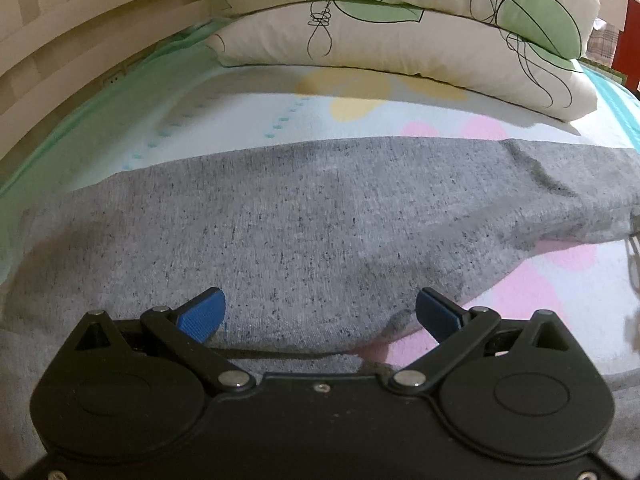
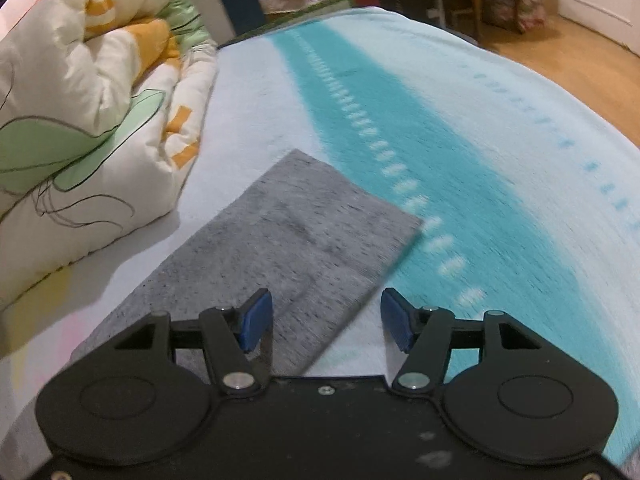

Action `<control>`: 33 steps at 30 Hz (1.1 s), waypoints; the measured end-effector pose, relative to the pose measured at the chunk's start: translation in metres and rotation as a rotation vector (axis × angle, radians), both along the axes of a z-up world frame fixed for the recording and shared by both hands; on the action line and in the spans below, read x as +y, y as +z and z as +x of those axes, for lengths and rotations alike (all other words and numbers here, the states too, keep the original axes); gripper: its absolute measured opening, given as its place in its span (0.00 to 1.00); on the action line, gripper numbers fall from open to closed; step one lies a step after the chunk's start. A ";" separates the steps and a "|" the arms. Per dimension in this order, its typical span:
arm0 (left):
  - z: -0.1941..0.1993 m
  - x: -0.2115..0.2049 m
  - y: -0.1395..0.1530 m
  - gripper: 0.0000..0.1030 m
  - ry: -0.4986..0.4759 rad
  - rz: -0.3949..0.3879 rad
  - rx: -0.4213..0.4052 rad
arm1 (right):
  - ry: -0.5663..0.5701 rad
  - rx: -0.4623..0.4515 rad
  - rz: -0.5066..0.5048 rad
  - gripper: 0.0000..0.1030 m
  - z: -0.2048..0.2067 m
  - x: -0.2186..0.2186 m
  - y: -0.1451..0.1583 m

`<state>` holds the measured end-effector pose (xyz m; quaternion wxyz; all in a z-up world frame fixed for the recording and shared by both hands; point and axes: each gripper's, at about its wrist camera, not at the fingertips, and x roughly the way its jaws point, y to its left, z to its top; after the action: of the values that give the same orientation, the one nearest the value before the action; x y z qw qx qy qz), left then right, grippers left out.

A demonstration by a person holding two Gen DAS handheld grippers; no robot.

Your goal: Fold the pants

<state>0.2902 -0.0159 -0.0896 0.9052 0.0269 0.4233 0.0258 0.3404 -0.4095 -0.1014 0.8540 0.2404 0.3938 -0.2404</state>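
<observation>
Pants (image 1: 304, 216) lie flat on bed (image 2: 500, 152), grey leg end (image 2: 320, 216) ahead of right gripper (image 2: 326, 326); left gripper (image 1: 320, 312) over wider part. Both jaws apart, empty. Pinch both layers at edges, lift evenly.

The pants (image 1: 304, 216) lie flat across the bed (image 1: 224, 120), with 2 stacked pillows (image 1: 400, 32) behind them near the headboard (image 1: 60, 40). In the right wrist view, a pant leg (image 2: 304, 232) stretches ahead on the bed, a folded quilt (image 2: 92, 100) to its left and the floor (image 2: 560, 52) beyond the bed's far right edge.
</observation>
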 end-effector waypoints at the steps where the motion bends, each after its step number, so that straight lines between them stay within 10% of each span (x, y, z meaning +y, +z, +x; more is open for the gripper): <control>1: 0.000 0.000 0.000 0.98 -0.001 -0.001 -0.001 | 0.021 -0.001 0.000 0.58 0.001 0.002 0.000; 3: -0.001 0.000 0.000 0.98 -0.006 -0.007 -0.004 | 0.056 0.002 -0.001 0.09 0.005 0.004 -0.001; 5: -0.001 0.000 0.000 0.98 -0.012 -0.010 -0.003 | 0.072 0.016 0.011 0.03 0.008 0.002 -0.003; 15: 0.001 0.004 0.009 0.98 -0.050 -0.035 -0.013 | 0.171 0.071 -0.229 0.01 -0.001 0.009 0.021; 23: 0.008 0.012 0.008 0.98 -0.036 0.039 0.004 | 0.180 0.201 -0.290 0.10 0.007 0.013 0.005; 33: 0.043 0.046 -0.008 0.98 0.008 0.087 0.060 | 0.174 0.106 -0.256 0.26 0.001 0.021 0.052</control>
<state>0.3335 0.0303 -0.0980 0.8900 0.0651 0.4488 0.0469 0.3413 -0.3888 -0.0498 0.8732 0.0816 0.4239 -0.2262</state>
